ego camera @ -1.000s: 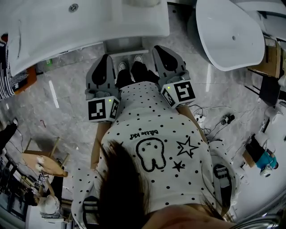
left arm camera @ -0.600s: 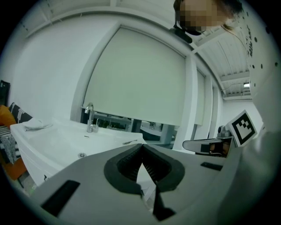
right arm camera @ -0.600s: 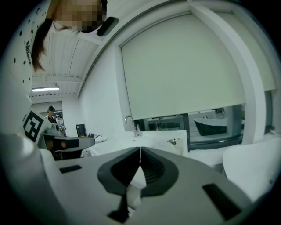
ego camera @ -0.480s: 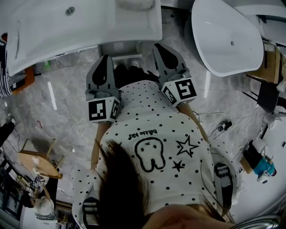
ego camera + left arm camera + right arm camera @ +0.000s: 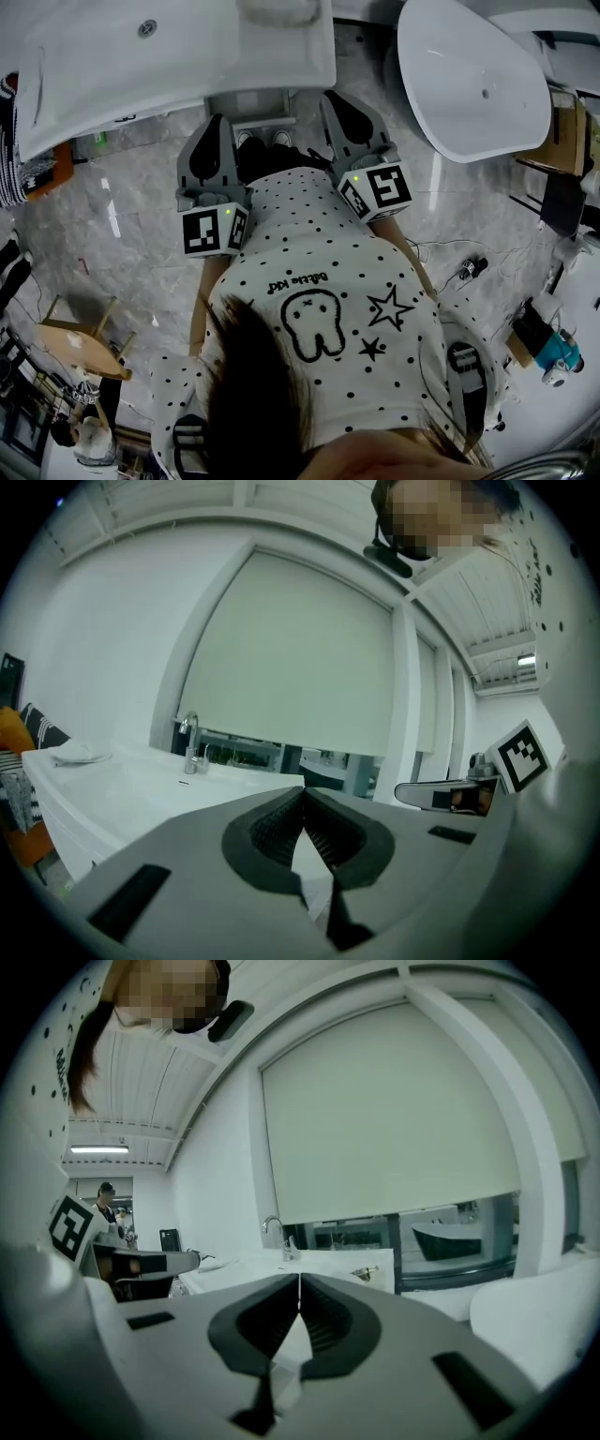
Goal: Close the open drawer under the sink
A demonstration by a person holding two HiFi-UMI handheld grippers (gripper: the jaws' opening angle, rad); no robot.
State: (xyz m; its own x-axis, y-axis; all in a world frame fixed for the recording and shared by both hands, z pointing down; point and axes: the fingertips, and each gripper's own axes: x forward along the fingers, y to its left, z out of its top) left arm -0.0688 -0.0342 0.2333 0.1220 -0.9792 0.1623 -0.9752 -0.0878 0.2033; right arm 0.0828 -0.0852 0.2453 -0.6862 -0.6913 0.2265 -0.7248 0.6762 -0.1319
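Grey two-jaw left gripper [image 5: 217,122] and matching right gripper [image 5: 330,97], each with jaws pressed together on nothing, have advanced over the past second toward the grey flat-fronted drawer [image 5: 251,105] at twelve o'clock; it still juts from beneath the white rectangular ceramic sink [image 5: 94,84]; the push seems imminent.

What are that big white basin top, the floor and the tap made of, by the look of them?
Basin top: glossy white, probably ceramic or cast resin, with soft reflections. Floor: polished grey stone or marble-look tile, veined, mirroring light streaks. Tap: shiny silvery metal, likely chrome-plated.
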